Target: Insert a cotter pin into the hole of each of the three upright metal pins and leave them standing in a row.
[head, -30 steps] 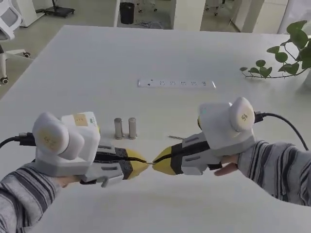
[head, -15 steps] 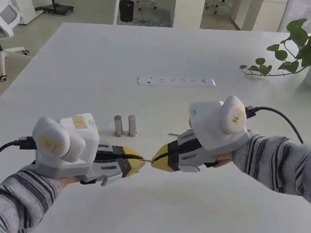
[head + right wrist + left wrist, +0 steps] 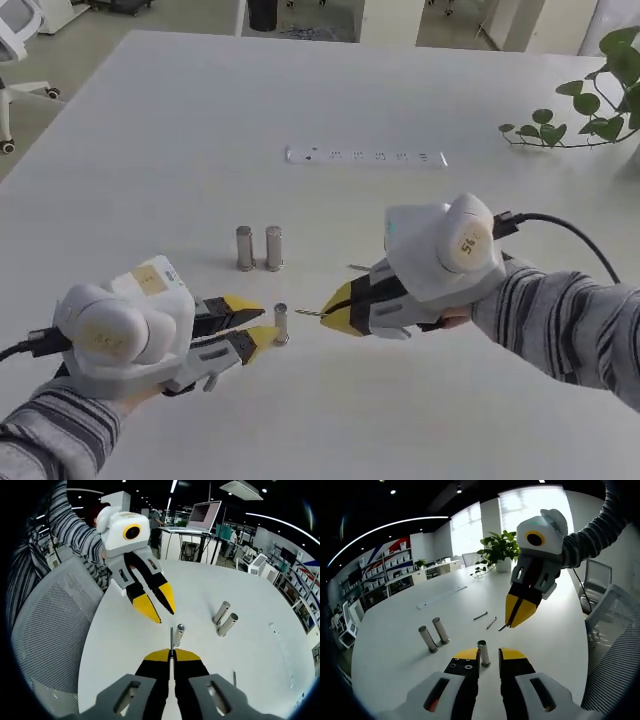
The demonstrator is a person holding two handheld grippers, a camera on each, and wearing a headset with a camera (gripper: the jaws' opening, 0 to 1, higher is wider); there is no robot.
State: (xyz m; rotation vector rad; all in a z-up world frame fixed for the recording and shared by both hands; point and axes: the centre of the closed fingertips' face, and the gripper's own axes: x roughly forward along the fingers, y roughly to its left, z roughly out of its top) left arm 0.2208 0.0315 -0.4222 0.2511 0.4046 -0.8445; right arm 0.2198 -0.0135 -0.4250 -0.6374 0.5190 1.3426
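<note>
Head view has the lone metal pin (image 3: 281,325) standing upright on the white table (image 3: 150,150), and I place everything else from this pin. The left gripper (image 3: 253,320) reaches the pin from the left side. Its jaws stand apart and they hold nothing. In the left gripper view the pin stands between the two yellow tips, closer to the left one, and I cannot tell if it touches that tip.

The right gripper (image 3: 335,310) is on the opposite side of the pin, with its jaws pressed together on a thin cotter pin (image 3: 310,313). The cotter pin sticks out from the tips and points at the upper part of the lone pin. Its free end is just beside the pin (there seems to be a small gap in the head view, but it is too fine to be sure). The hole of the pin is too small to make out.

Two other metal pins (image 3: 245,248) stand upright side by side behind the lone pin, apart from it and from both grippers. Two loose cotter pins (image 3: 480,615) lie flat on the table beyond the lone pin, under the right gripper. A power strip (image 3: 365,156) lies well behind the lone pin.
</note>
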